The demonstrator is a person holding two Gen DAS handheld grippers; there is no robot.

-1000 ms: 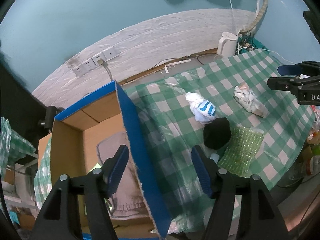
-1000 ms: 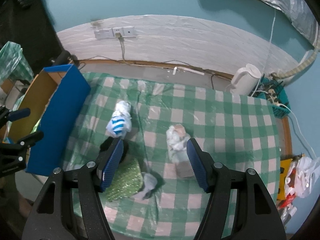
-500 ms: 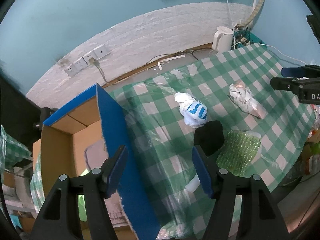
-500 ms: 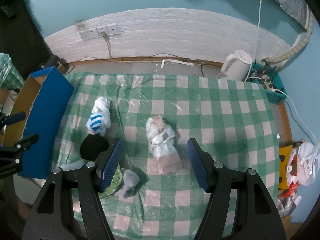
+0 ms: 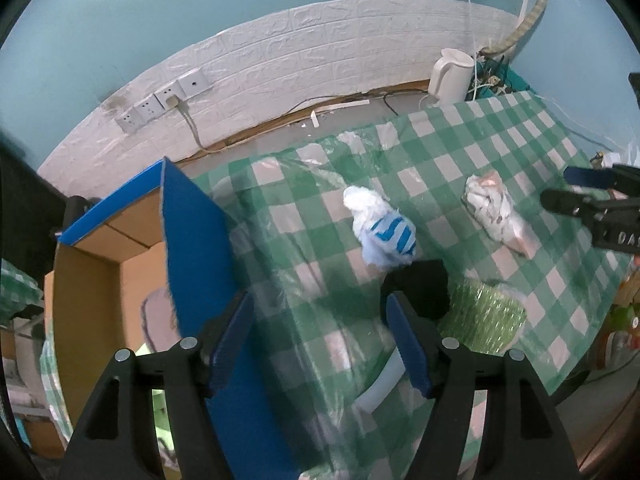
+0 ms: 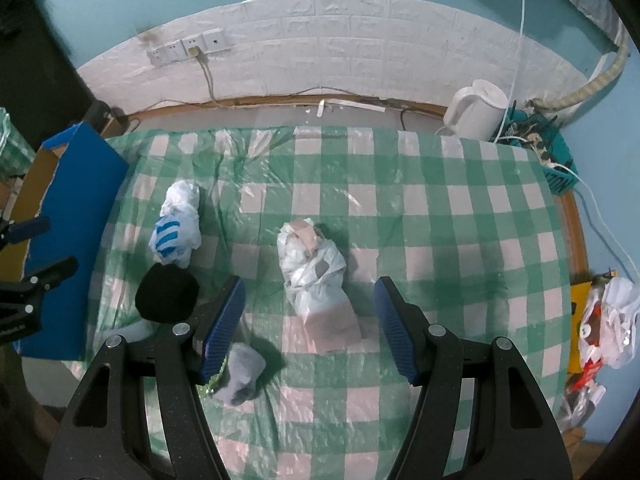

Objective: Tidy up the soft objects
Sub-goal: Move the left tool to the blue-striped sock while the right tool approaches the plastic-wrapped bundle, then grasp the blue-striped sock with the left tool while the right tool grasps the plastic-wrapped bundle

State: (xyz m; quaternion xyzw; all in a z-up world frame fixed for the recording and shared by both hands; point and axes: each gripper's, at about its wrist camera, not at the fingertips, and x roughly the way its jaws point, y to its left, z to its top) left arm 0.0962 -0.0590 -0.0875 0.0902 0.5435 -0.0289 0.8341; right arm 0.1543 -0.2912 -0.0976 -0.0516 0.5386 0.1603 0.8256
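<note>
On the green checked tablecloth (image 6: 440, 208) lie a white-and-pink wrapped bundle (image 6: 312, 268), a white bundle with blue stripes (image 6: 176, 224), a black soft ball (image 6: 166, 294), a grey soft lump (image 6: 242, 372) and a green glittery piece (image 5: 480, 318). My right gripper (image 6: 310, 320) is open and empty, just above the near end of the white-and-pink bundle. My left gripper (image 5: 320, 340) is open and empty over the table's left edge, beside the blue cardboard box (image 5: 192, 248). The striped bundle (image 5: 384, 236) and the black ball (image 5: 420, 284) lie ahead of it.
The box holds a grey cloth (image 5: 156, 320). A white kettle (image 6: 476, 110) and a teal basket of cables (image 6: 552, 156) stand at the back right. Wall sockets (image 6: 188, 46) sit on the white brick wall. Plastic bags (image 6: 608, 320) hang off the right edge.
Both grippers have drawn nearer to the table. The right gripper has moved so the white-and-pink bundle sits between its fingers' line; the left has shifted from over the box toward the tablecloth.
</note>
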